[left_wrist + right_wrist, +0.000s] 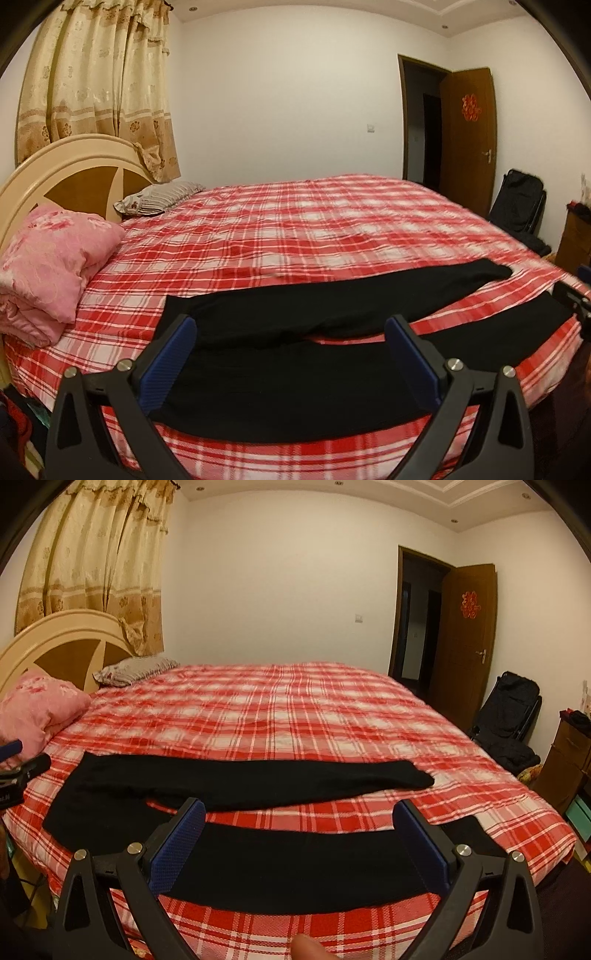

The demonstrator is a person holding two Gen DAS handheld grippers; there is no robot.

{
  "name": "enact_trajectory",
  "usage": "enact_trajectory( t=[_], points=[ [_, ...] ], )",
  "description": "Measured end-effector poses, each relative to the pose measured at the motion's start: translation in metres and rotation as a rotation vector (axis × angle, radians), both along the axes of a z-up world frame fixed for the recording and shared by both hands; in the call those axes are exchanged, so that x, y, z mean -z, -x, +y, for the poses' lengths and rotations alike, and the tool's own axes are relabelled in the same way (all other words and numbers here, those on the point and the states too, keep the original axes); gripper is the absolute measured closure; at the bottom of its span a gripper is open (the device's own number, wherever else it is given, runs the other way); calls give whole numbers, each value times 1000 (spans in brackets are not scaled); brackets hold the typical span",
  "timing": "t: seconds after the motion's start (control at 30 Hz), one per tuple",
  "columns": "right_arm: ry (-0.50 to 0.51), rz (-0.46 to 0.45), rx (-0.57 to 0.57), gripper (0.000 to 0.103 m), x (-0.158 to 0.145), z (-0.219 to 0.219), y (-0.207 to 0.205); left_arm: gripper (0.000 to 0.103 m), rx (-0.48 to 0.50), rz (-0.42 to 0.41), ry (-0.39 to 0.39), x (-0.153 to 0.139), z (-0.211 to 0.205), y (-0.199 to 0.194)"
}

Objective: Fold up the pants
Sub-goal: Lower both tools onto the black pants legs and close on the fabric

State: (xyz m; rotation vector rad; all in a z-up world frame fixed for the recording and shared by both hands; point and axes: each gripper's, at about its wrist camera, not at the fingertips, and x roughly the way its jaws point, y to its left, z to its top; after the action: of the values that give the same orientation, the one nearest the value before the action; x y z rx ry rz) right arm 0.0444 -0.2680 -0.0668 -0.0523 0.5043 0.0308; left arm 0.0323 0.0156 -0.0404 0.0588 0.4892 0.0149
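Note:
Black pants (295,369) lie flat along the near edge of the bed, legs spread apart and pointing right. In the right wrist view the pants (258,782) show a far leg and a near leg with a strip of bedspread between. My left gripper (291,325) hovers open over the waist end, nothing between its blue pads. My right gripper (299,808) hangs open above the near leg. The right gripper (576,299) also shows at the right edge of the left wrist view, and the left gripper (18,760) at the left edge of the right wrist view.
The bed has a red and white plaid cover (314,229). A pink folded quilt (48,266) and a striped pillow (159,197) lie by the headboard (66,173). A black folding chair (509,709) and an open brown door (465,635) stand at the right. A fingertip (306,949) shows at the bottom.

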Motion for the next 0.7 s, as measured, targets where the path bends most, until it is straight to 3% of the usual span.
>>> enact_trajectory(
  t=[0.37, 0.63, 0.7],
  points=[
    [-24, 232, 59, 1, 60, -27, -61, 0, -72, 131, -93, 48, 39, -77],
    [-5, 248, 134, 1, 49, -63, -117, 0, -109, 188, -156, 66, 68, -130],
    [2, 264, 148, 9, 49, -73, -135, 0, -119, 202, -170, 70, 77, -145]
  ],
)
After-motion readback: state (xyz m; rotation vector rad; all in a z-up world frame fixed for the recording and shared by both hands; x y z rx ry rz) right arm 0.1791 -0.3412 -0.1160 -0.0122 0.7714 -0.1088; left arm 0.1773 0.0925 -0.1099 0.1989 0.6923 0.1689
